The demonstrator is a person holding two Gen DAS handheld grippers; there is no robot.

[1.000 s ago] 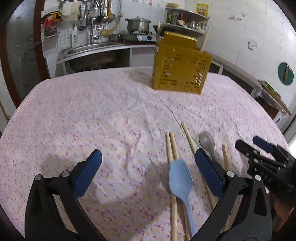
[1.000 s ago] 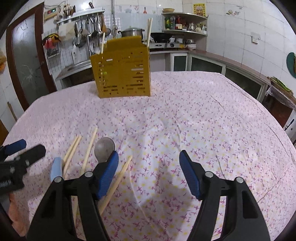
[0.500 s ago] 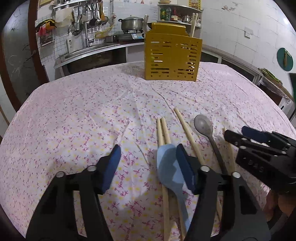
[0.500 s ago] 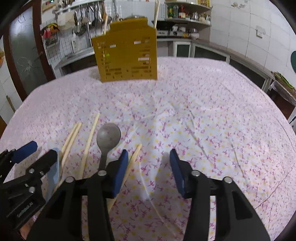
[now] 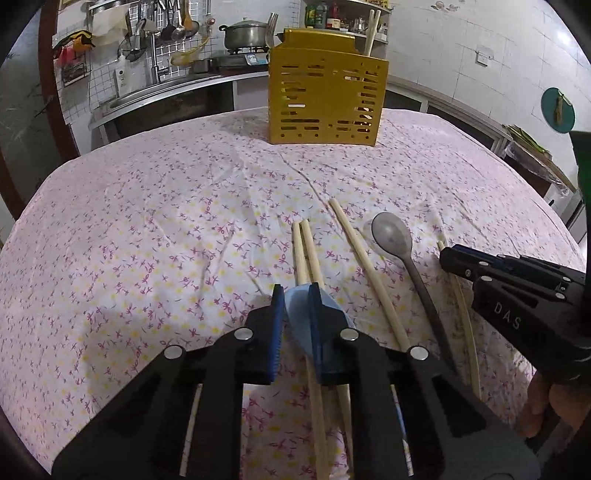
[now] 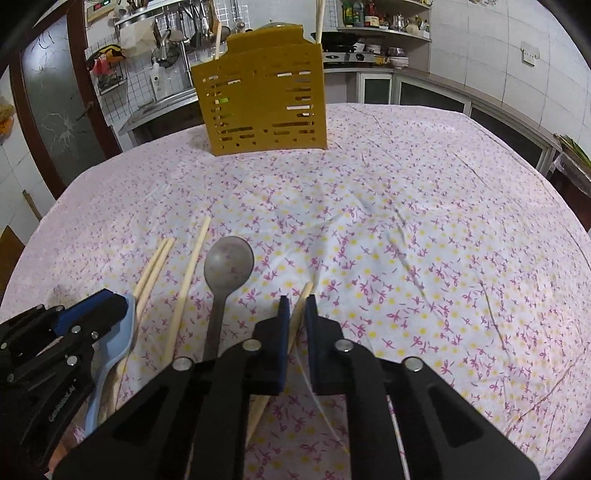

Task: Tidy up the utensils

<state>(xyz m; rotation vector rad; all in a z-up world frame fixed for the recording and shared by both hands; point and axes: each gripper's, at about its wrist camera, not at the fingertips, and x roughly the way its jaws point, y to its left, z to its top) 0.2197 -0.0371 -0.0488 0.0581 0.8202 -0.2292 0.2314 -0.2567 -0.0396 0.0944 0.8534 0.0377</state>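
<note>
The jaws of my left gripper (image 5: 295, 295) are closing, and its pads press on the bowl of a light blue spoon (image 5: 295, 304), which lies across a pair of chopsticks (image 5: 304, 247). My right gripper (image 6: 296, 302) is closing too, pinching a single chopstick (image 6: 303, 291) near its far tip. Between the two grippers lie a grey spoon (image 6: 229, 262) and another loose chopstick (image 6: 192, 266). A yellow slotted utensil holder (image 6: 262, 99) stands upright at the table's far side, with chopsticks poking out of it.
A pink flowered tablecloth (image 5: 147, 221) covers the table, wrinkled in the middle. Beyond the holder runs a kitchen counter with a sink (image 5: 155, 88), a pot (image 5: 243, 35) and hanging tools. A person's hand (image 5: 543, 406) shows at the lower right.
Both grippers went from wide open to nearly closed. The left one sank onto the blue spoon and took it between its pads. The right one closed around the chopstick.
</note>
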